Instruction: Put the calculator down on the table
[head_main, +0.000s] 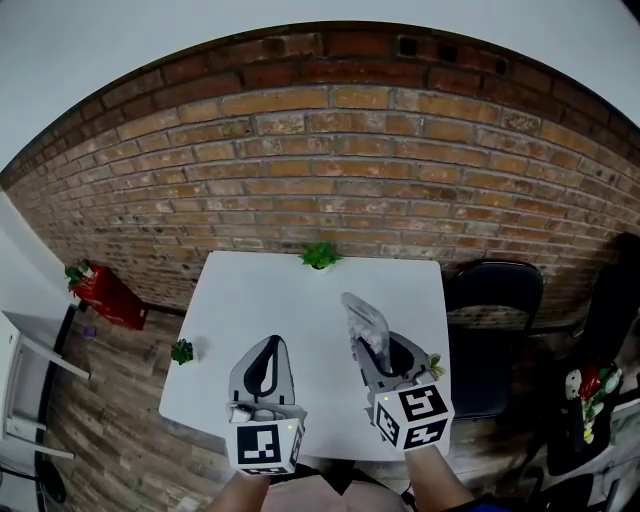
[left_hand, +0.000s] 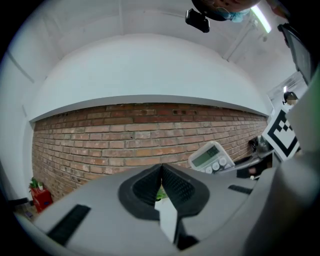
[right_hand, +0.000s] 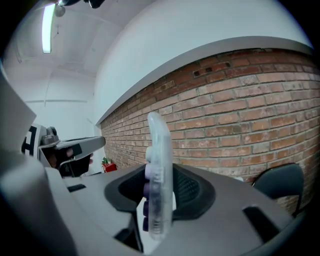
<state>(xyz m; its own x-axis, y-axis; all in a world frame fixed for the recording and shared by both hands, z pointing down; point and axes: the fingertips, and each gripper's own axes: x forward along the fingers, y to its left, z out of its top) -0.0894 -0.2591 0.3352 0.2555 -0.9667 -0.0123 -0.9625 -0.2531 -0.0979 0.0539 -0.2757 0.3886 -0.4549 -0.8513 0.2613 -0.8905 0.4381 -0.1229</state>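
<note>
my right claw (right_hand: 159, 192) is pinching the calculator (right_hand: 159, 160). in the right gripper view the calculator stands on edge between the two dark pads, with its clear casing rising well above the jaws and purple keys showing on its left face. the pads press on both flat sides.

in the head view the calculator pokes out past the jaws toward the brick wall (head_main: 330, 150). it is over the right half of the white table (head_main: 260, 300), held up and not lying on the tabletop.

my left claw (left_hand: 161, 186) is pressed together. in the left gripper view the ribbed pads meet in a thin line and grip nothing. only a sliver of green and white table shows past them. it sits over the near left part of the table, just beside the right claw, and the two do not touch. from that view i can read the calculator's grey display and round keys off to the right.

around the table:
- a small green plant (head_main: 320, 256) sits at the far edge.
- another bit of green (head_main: 182, 351) is at the left edge.
- a black chair (head_main: 495, 300) stands by the right side.
- a red object (head_main: 105, 295) is on the floor at left, too small to identify.
</note>
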